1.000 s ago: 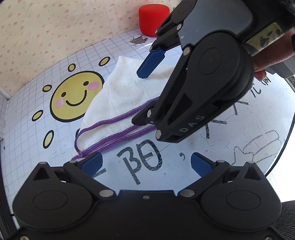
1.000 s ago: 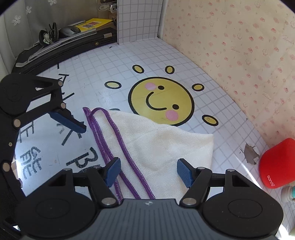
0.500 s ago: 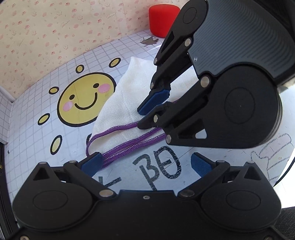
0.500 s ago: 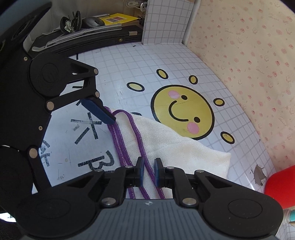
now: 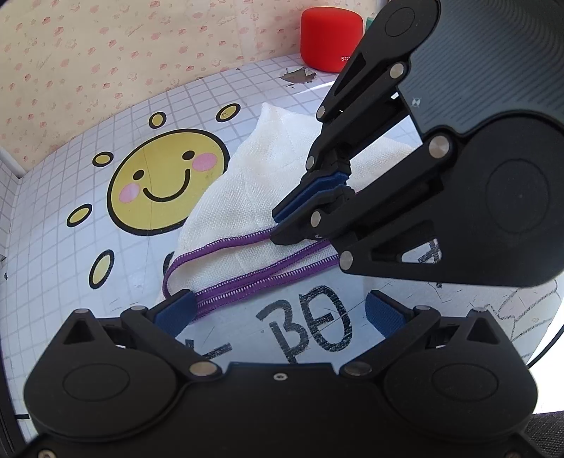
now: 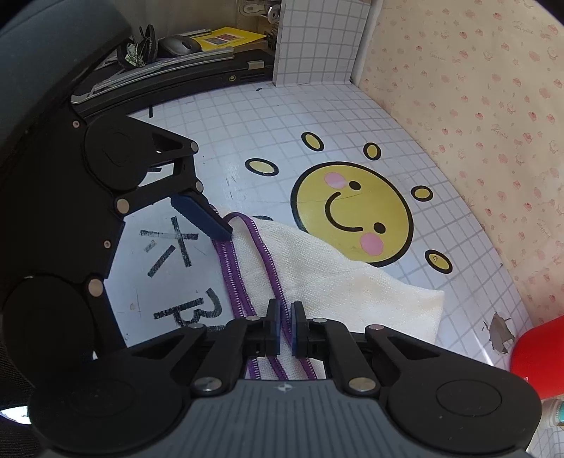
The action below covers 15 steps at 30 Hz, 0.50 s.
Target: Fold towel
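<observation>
A white towel [image 5: 253, 197] with a purple hem lies folded on the gridded table, next to the sun drawing; it also shows in the right wrist view [image 6: 338, 278]. My right gripper [image 6: 286, 326] is shut on the towel's purple-edged top layer; in the left wrist view it [image 5: 310, 197] pinches the cloth from the right. My left gripper [image 5: 278, 311] is open, low over the table at the towel's near edge, its left pad [image 5: 176, 311] touching the hem corner. In the right wrist view one left pad [image 6: 201, 216] rests at that corner.
A red cylinder [image 5: 331, 33] stands at the back wall by a torn patch [image 5: 296, 75] in the table cover. A sun face [image 5: 165, 181] and black writing [image 5: 310, 327] mark the table. A cluttered shelf [image 6: 183, 53] lies beyond the table's far side. Patterned walls enclose the table.
My right gripper came down on the towel and shut on its purple-edged layer. My left gripper moved closer to the towel's near corner and stayed open.
</observation>
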Tool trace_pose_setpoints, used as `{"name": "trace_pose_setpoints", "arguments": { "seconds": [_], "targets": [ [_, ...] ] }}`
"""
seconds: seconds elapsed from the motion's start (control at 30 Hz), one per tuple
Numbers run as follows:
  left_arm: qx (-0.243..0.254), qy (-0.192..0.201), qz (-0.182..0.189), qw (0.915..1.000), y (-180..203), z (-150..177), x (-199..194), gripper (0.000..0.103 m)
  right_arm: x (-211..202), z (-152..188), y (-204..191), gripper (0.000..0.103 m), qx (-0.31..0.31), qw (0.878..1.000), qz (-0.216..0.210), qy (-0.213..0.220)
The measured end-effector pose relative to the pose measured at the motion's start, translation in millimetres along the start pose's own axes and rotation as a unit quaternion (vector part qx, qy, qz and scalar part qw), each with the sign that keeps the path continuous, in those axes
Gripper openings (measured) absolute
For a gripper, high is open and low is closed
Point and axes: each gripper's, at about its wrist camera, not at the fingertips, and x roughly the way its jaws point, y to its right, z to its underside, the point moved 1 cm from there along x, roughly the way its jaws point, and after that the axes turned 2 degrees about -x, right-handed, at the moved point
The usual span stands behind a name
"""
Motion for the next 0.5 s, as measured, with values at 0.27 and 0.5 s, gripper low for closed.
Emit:
{"name": "trace_pose_setpoints", "arguments": {
  "seconds": [0.27, 0.5],
  "targets": [
    [-0.005, 0.004, -0.002, 1.0, 2.3, 1.4, 0.7, 0.103, -14.5, -3.6, -4.2, 0.004, -0.003, 0.999, -0.042, 0.006],
    [0.0, 0.005, -0.022, 0.9997, 8.7, 4.2, -2.9, 0.102, 3.2, 3.0, -9.1, 0.004, 0.006, 0.998, -0.065, -0.012]
  ]
}}
